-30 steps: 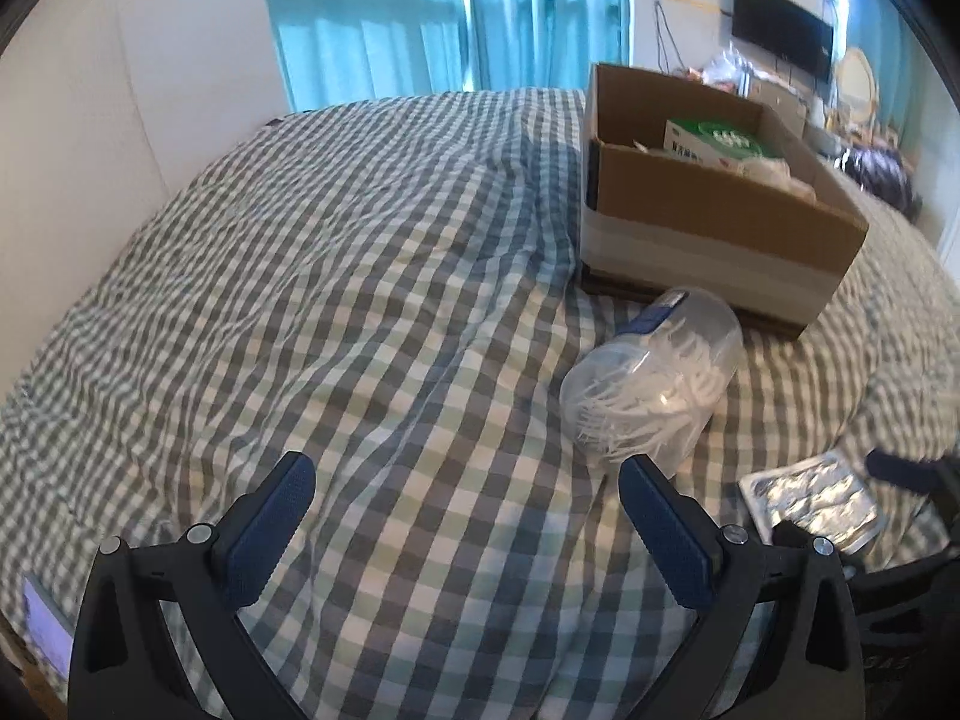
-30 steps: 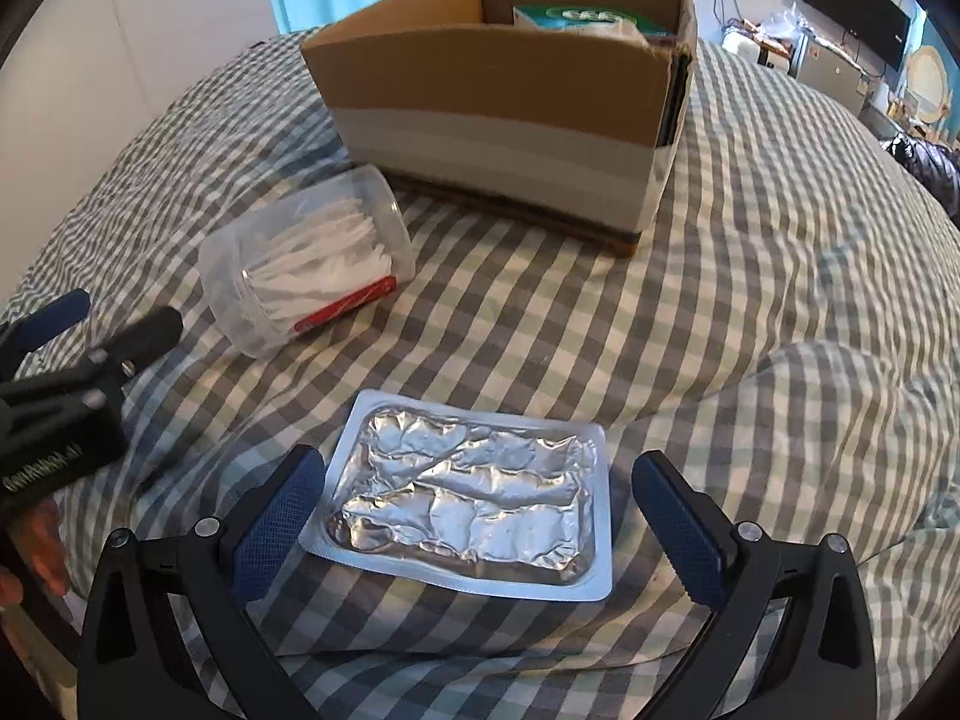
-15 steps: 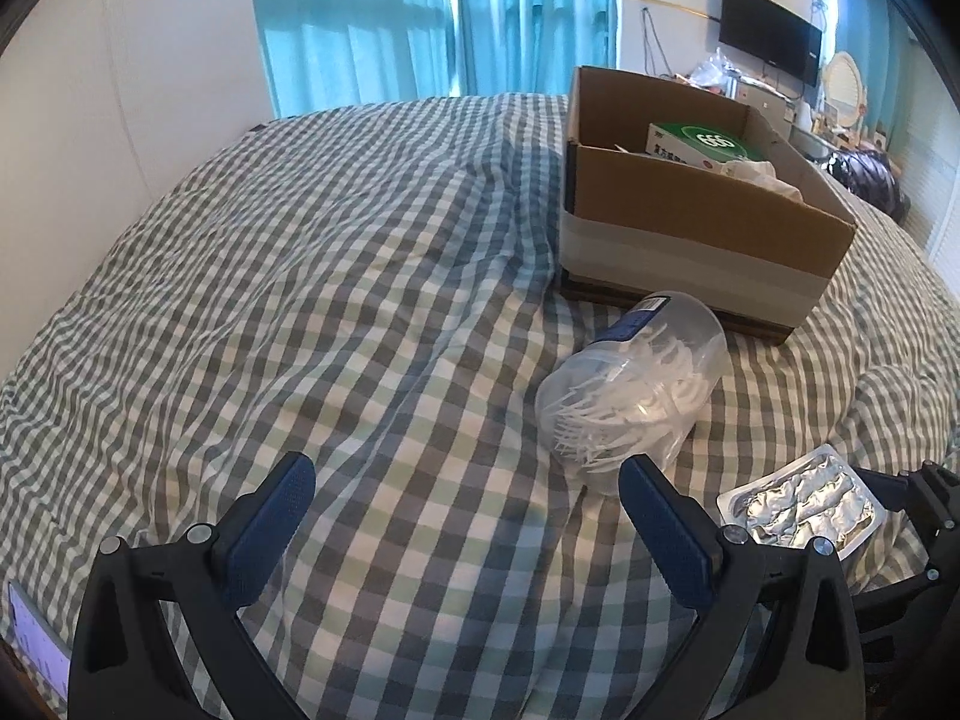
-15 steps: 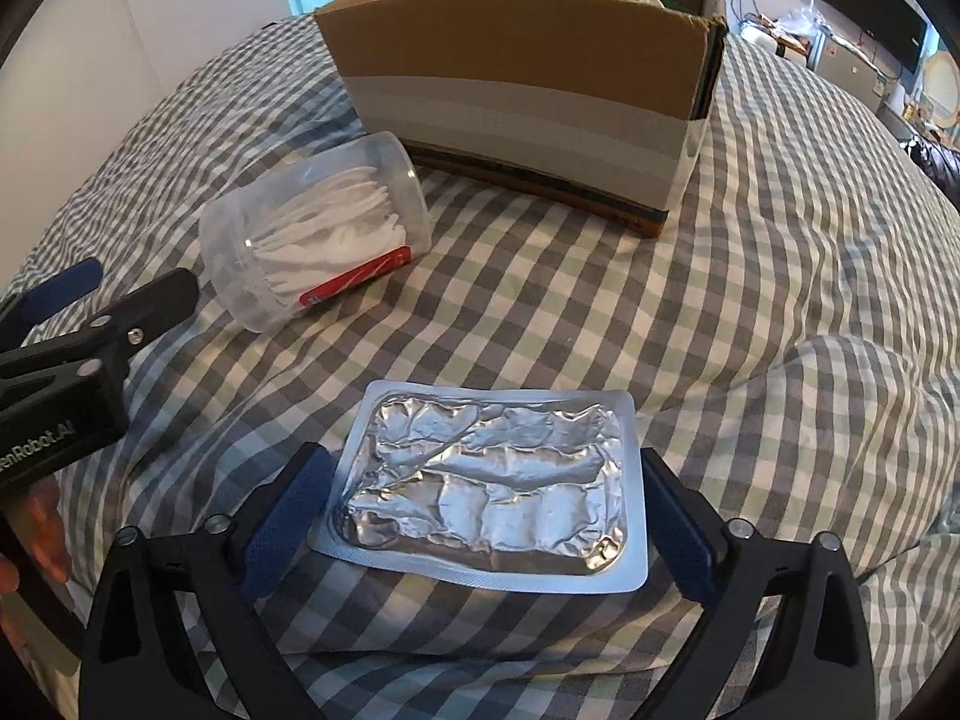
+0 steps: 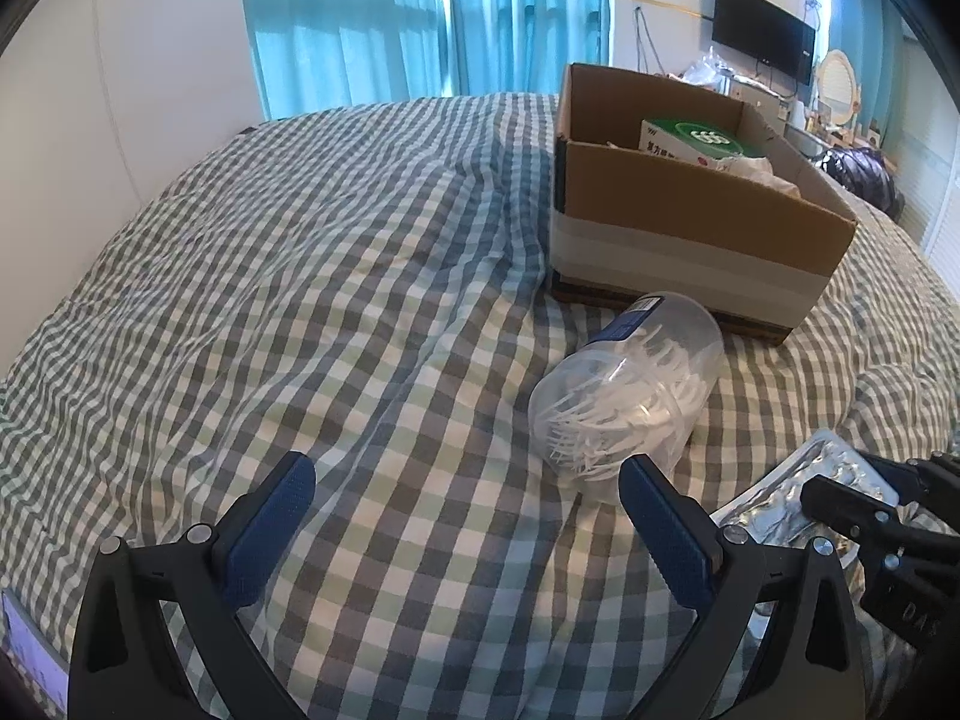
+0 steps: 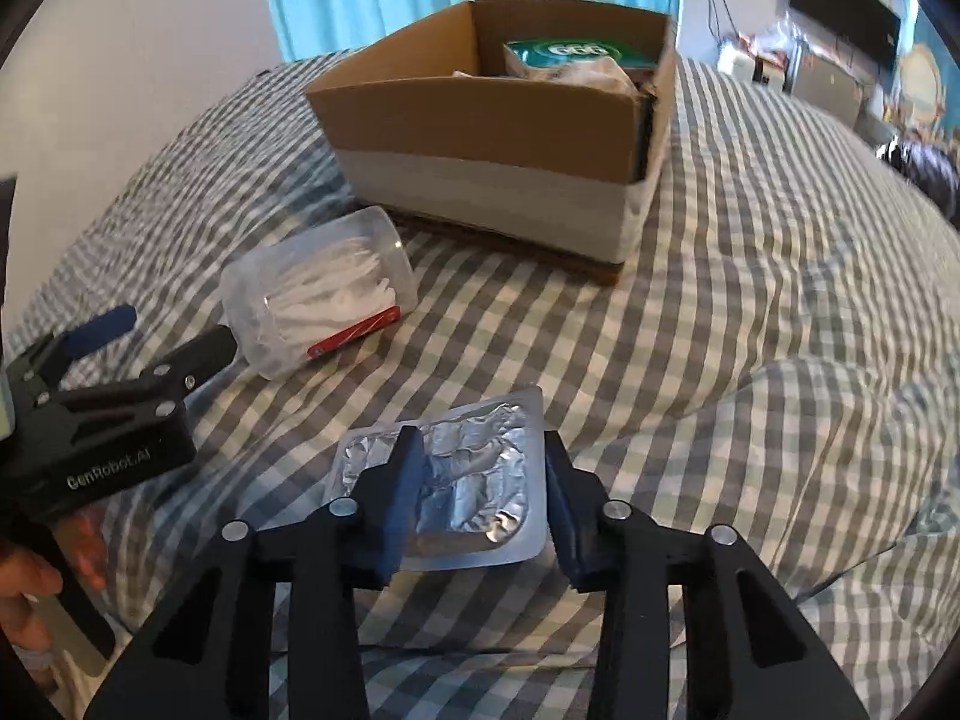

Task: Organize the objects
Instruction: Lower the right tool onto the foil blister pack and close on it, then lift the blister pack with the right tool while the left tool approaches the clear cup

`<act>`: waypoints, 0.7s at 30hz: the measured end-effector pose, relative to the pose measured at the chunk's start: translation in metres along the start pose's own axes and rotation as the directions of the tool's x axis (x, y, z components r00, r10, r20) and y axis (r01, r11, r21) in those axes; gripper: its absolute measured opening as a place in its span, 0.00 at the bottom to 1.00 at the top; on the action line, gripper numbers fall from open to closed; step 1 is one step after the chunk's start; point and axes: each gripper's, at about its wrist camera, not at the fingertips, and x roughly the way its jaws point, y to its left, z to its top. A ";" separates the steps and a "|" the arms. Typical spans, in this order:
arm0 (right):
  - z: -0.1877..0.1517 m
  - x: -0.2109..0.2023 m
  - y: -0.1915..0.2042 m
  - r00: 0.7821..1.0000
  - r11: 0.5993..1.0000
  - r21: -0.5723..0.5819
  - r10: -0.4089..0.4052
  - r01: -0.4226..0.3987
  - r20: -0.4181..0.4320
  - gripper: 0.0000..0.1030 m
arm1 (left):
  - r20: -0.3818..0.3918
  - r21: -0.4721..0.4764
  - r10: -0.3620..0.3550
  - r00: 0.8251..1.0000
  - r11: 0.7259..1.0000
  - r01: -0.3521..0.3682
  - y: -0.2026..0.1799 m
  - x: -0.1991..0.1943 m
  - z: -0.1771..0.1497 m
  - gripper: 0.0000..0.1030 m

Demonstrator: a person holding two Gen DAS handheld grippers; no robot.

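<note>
Now the right gripper (image 6: 480, 462) was closing on the foil blister pack (image 6: 480, 468).
Its pads pinched the pack's edges; the left gripper (image 5: 462, 516) gaped empty near the floss-pick jar (image 5: 630, 384).

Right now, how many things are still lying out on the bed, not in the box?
2. A clear jar of white picks lies on its side before the cardboard box; a foil blister pack sits between the right gripper's closing jaws. Others may lie unseen.

right gripper (image 6: 480, 468) closing, left gripper (image 5: 462, 501) wide
</note>
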 end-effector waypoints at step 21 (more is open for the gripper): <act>0.025 -0.041 -0.011 0.984 0.999 0.009 -0.042 0.041 0.171 0.08 | 0.009 0.012 -0.053 0.999 0.999 0.053 -0.006 -0.003 0.002 1.00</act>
